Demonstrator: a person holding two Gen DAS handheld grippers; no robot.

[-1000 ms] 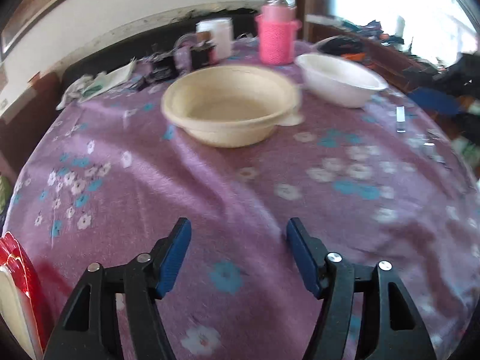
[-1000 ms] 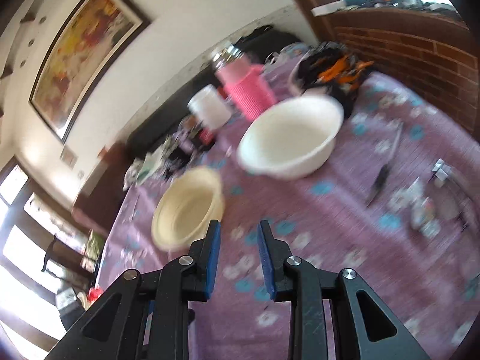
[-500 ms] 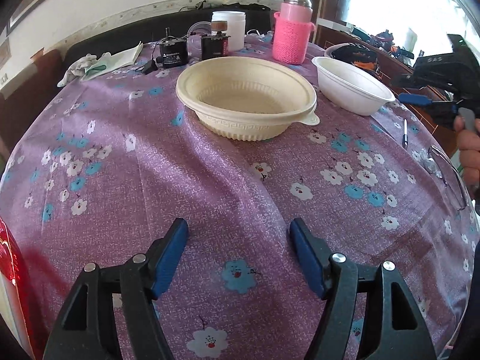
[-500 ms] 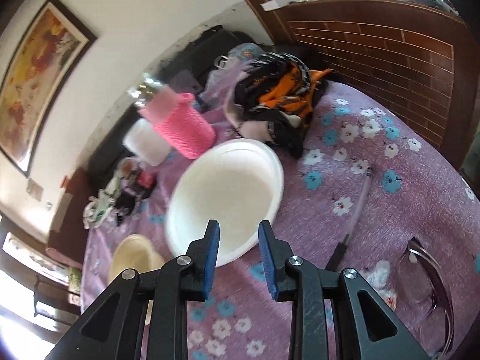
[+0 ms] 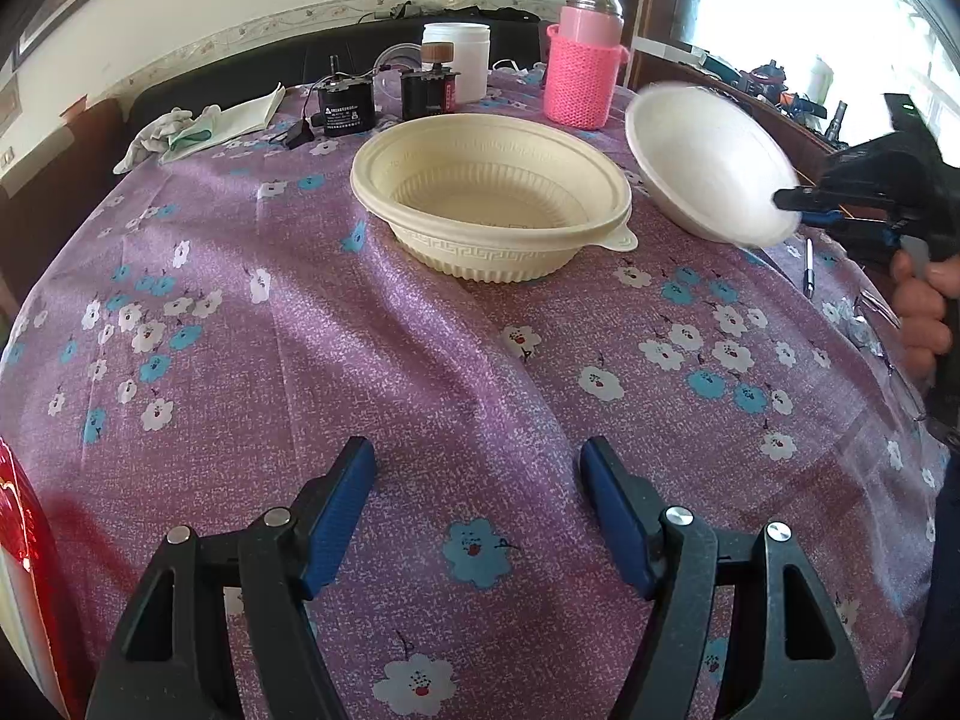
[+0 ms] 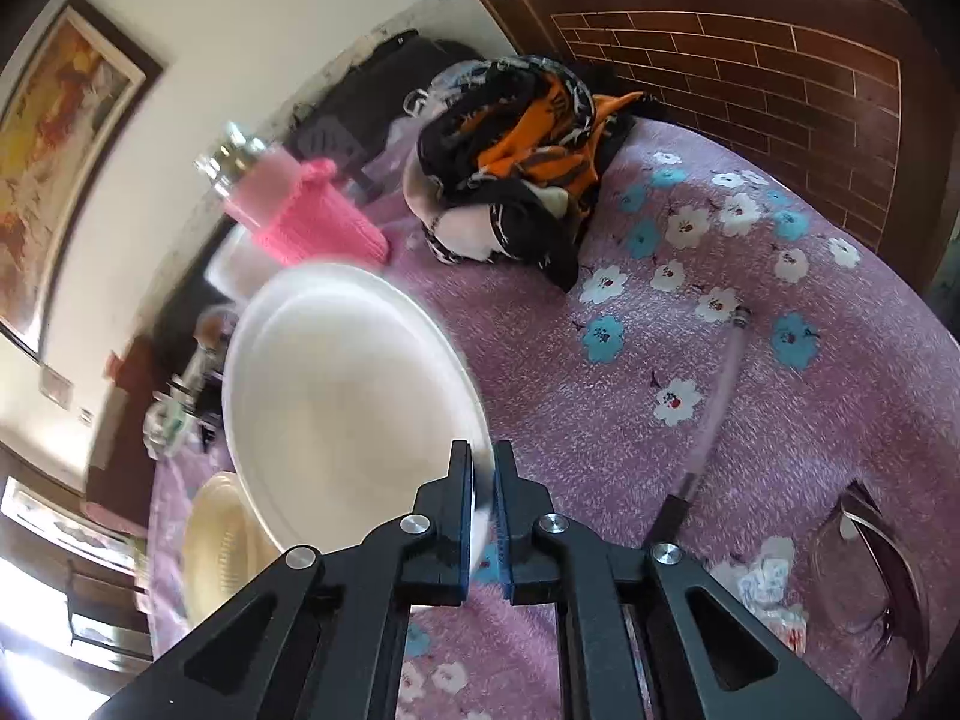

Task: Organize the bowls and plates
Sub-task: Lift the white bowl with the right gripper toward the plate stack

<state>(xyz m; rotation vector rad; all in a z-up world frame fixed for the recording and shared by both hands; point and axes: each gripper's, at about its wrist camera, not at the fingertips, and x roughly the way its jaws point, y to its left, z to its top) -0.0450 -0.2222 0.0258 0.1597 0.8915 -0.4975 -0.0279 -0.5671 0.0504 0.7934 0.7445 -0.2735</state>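
A cream ribbed bowl [image 5: 489, 204] stands on the purple flowered tablecloth [image 5: 360, 360]; it also shows in the right wrist view [image 6: 222, 546]. My right gripper [image 6: 483, 480] is shut on the rim of a white bowl [image 6: 342, 402] and holds it tilted above the cloth. In the left wrist view the white bowl [image 5: 708, 162] hangs just right of the cream bowl, with the right gripper [image 5: 792, 207] on its near rim. My left gripper [image 5: 477, 480] is open and empty, low over the near part of the table.
A pink sleeved bottle [image 5: 582, 60], a white jar [image 5: 456, 60], two black motors [image 5: 345, 108] and white gloves [image 5: 174, 132] stand at the back. A black and orange cloth [image 6: 522, 162], a pen [image 6: 714, 402] and glasses [image 6: 870, 564] lie right. A red object [image 5: 18, 570] sits near left.
My right gripper has closed on the white bowl's rim and lifted it, tilting it toward the cream bowl. My left gripper has stayed nearly still.
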